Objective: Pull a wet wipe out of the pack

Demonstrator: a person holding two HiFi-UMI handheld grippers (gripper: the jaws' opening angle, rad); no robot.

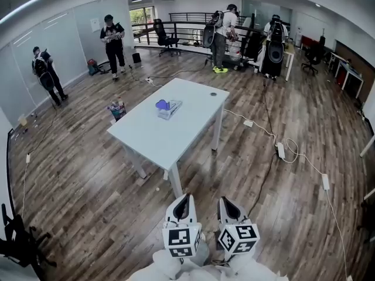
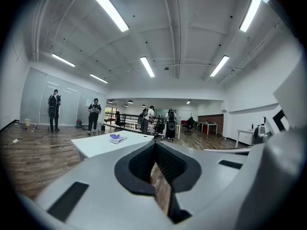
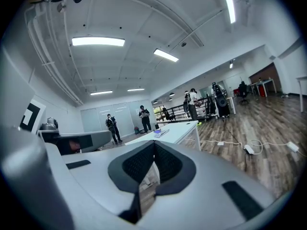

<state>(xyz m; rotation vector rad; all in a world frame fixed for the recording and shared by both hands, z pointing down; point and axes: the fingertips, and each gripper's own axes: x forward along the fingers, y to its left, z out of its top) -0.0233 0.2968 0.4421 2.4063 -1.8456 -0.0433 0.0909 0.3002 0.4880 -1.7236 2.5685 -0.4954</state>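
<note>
both the left gripper (image 1: 185, 199) and the right gripper (image 1: 227, 202) are held at the bottom centre with jaws pressed together on nothing, since the wet wipe pack (image 1: 169, 108) is seen well apart on the white table (image 1: 176, 134) mid-frame.

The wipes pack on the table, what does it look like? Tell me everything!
The wipes pack is flat and pale, maybe soft plastic, with a purple patch at one end. It lies near the middle of the white table, touching nothing else. Too far off to tell whether it is open.
</note>
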